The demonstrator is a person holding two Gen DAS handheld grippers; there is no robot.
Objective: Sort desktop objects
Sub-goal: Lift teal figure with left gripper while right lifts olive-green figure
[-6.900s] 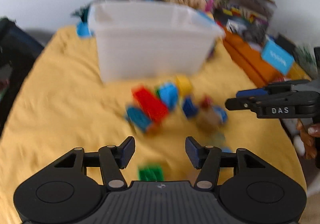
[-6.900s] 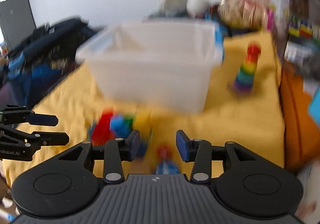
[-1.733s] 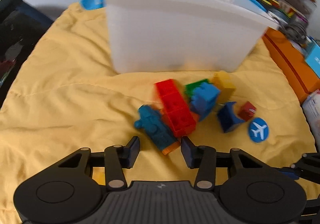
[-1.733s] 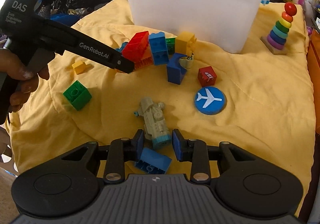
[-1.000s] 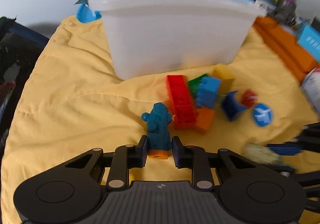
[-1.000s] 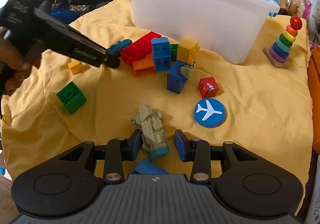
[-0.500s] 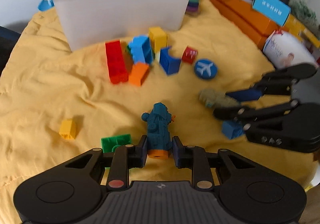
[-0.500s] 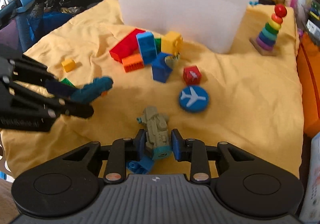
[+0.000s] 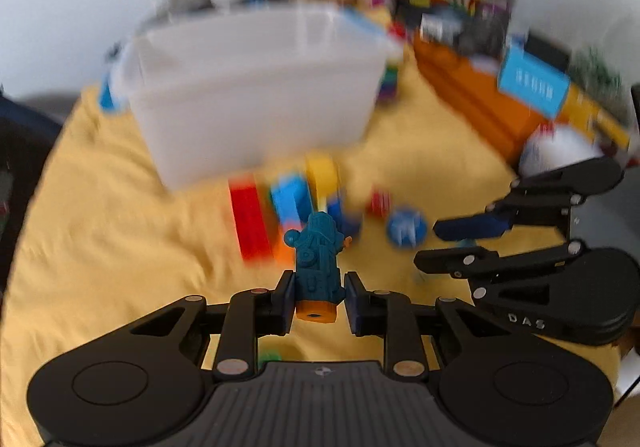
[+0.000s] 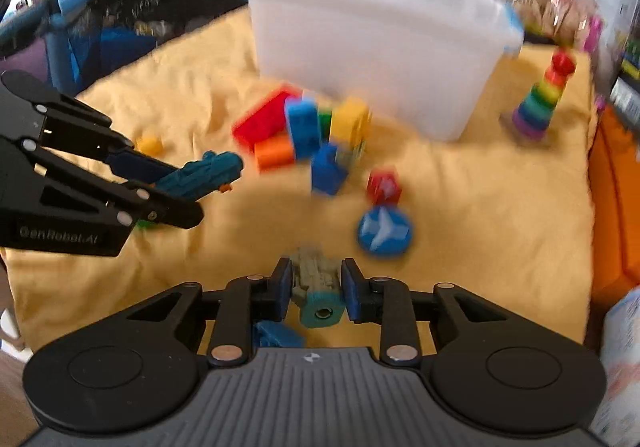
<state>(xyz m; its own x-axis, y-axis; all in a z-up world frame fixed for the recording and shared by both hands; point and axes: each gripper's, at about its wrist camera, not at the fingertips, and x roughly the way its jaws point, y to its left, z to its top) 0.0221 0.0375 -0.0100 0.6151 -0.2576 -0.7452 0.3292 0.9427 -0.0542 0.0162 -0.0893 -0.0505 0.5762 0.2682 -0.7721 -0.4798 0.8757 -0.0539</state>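
Tongs grip toys — left tongs (image 9: pixel 318 303) teal figure (image 9: pixel 319 263), right tongs (image 10: pixel 316 289) grey figure (image 10: pixel 316 285).

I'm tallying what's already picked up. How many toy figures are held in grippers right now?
2. A teal figure with an orange base sits clamped in the left gripper; a grey-green figure with a teal base sits clamped in the right gripper. Blur may hide others.
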